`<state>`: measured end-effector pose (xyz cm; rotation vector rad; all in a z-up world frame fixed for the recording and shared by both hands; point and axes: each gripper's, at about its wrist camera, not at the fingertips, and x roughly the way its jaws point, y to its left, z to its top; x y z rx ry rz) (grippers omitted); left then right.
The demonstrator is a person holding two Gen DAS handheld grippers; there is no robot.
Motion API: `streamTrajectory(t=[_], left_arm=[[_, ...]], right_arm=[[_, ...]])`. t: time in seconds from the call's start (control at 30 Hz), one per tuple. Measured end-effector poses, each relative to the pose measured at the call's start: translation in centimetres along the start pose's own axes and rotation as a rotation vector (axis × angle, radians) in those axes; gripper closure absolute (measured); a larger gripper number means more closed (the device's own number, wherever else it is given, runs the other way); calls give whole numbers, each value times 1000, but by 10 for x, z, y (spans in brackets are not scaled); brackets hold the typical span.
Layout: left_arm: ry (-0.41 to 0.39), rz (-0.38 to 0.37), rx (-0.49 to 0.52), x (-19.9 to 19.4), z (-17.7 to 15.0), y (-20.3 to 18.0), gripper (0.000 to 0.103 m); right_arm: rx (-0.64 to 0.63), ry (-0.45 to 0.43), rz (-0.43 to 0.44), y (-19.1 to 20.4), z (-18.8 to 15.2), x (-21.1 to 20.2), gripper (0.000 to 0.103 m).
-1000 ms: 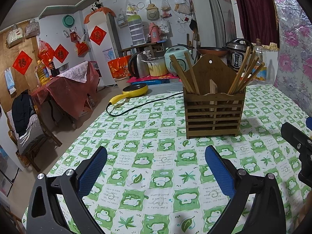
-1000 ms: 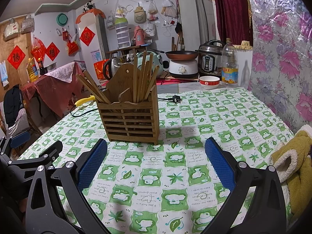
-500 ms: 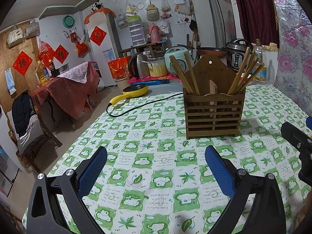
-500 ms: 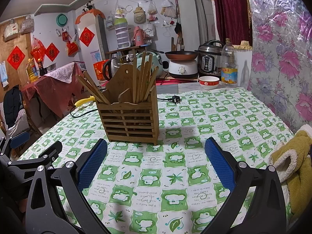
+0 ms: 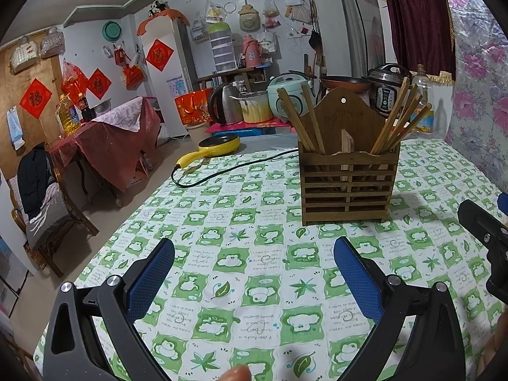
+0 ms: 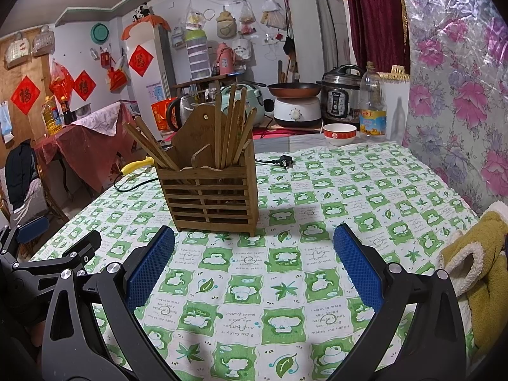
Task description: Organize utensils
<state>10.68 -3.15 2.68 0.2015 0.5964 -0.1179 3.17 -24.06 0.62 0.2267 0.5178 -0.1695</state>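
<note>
Green-and-white checked cloth covers the table, and a cluttered kitchen fills the background. Taking the wooden utensil holder as the landmark and going left to right: well off its left side, near the table's far edge, lies a yellow pan whose black cord trails across the cloth toward the holder. Inside the holder's left compartment a few wooden chopsticks lean leftward; a larger bunch in the right compartment fans out to the right. The holder stands upright near the middle of the table.

On the near side of the holder, apart from it, the left claw hovers over bare cloth, its blue pads spread wide and pinching nothing. Beside it, the right claw is likewise spread and empty, the holder just beyond its left pad. Far behind the holder to the right sit a red-and-white bowl and a plastic bottle; at the near right edge lies a mustard fleece garment.
</note>
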Motion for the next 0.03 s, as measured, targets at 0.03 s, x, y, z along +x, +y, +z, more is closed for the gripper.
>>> streamTrajectory(t=[0.03], left_arm=[[-1,1,2,0,0,0,5]], right_arm=[[0,0,0,-1,0,0,6]])
